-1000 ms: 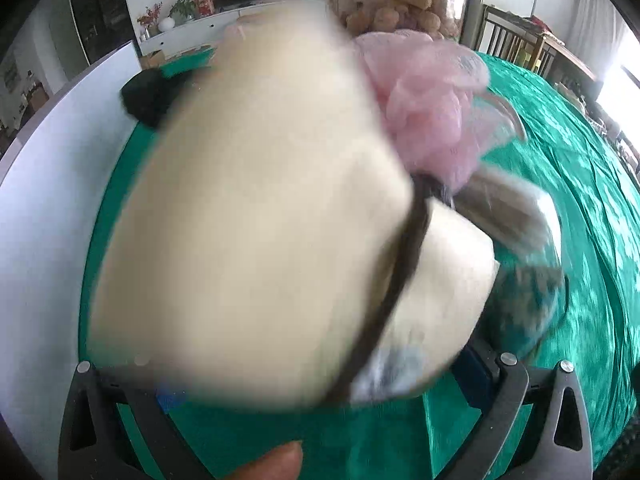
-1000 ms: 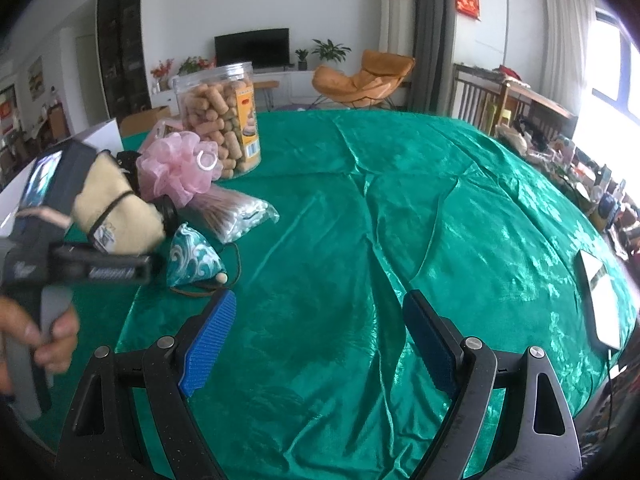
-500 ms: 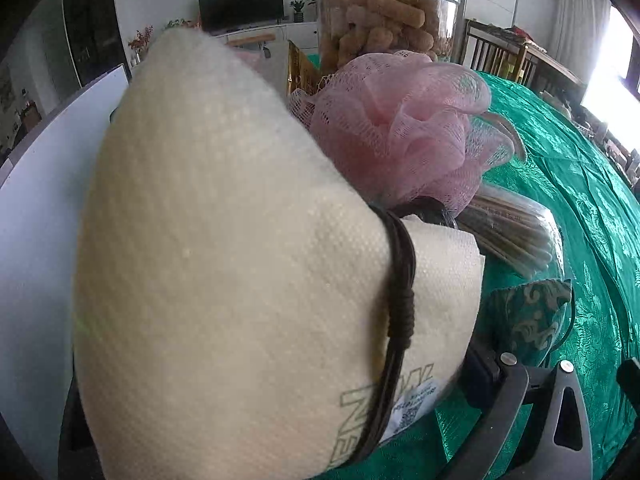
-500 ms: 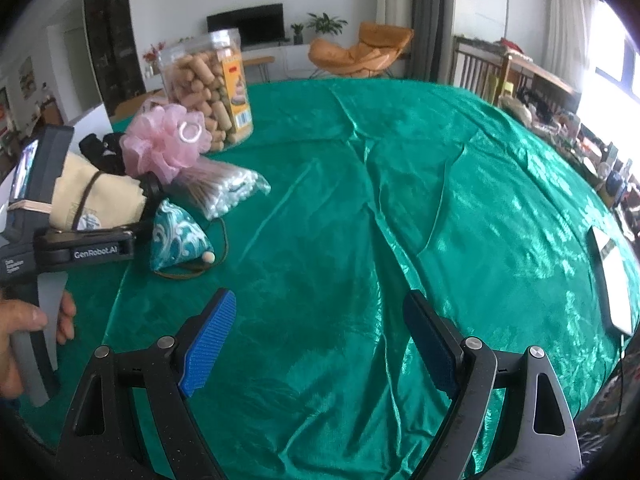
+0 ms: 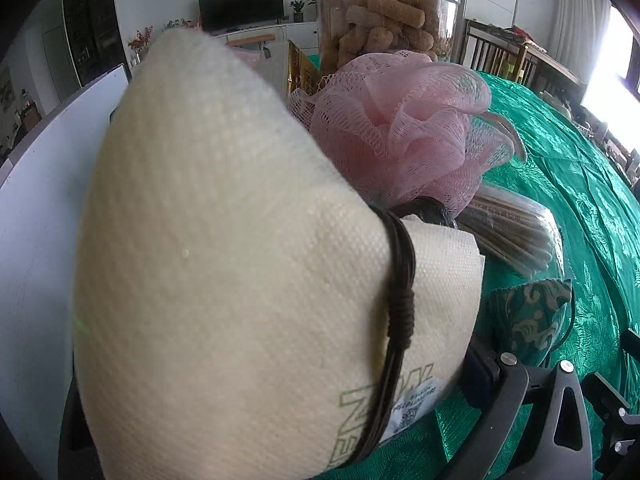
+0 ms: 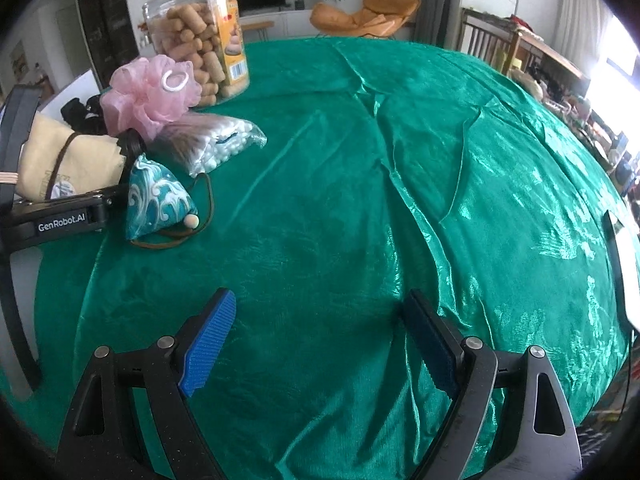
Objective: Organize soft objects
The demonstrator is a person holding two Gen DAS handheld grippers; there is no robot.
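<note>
My left gripper point(image 5: 280, 420) is shut on a cream cloth pouch point(image 5: 240, 260) tied with a brown cord; the pouch fills the left wrist view and hides the left finger. It also shows in the right wrist view point(image 6: 68, 160), low by the table. Beside it lie a pink mesh puff point(image 6: 152, 96), a bag of cotton swabs point(image 6: 212, 144) and a teal patterned sachet point(image 6: 160, 200). My right gripper point(image 6: 316, 340) is open and empty above the green tablecloth point(image 6: 400, 180).
A clear jar of biscuit sticks point(image 6: 200, 40) stands behind the puff. A white board point(image 5: 36, 220) lies at the left. Dark items point(image 6: 80, 114) sit behind the pouch. A flat white object point(image 6: 624, 272) lies at the right table edge.
My left gripper has brought the pouch down and in beside the puff and sachet; the blur has settled. The right gripper has stayed open and shifted slightly.
</note>
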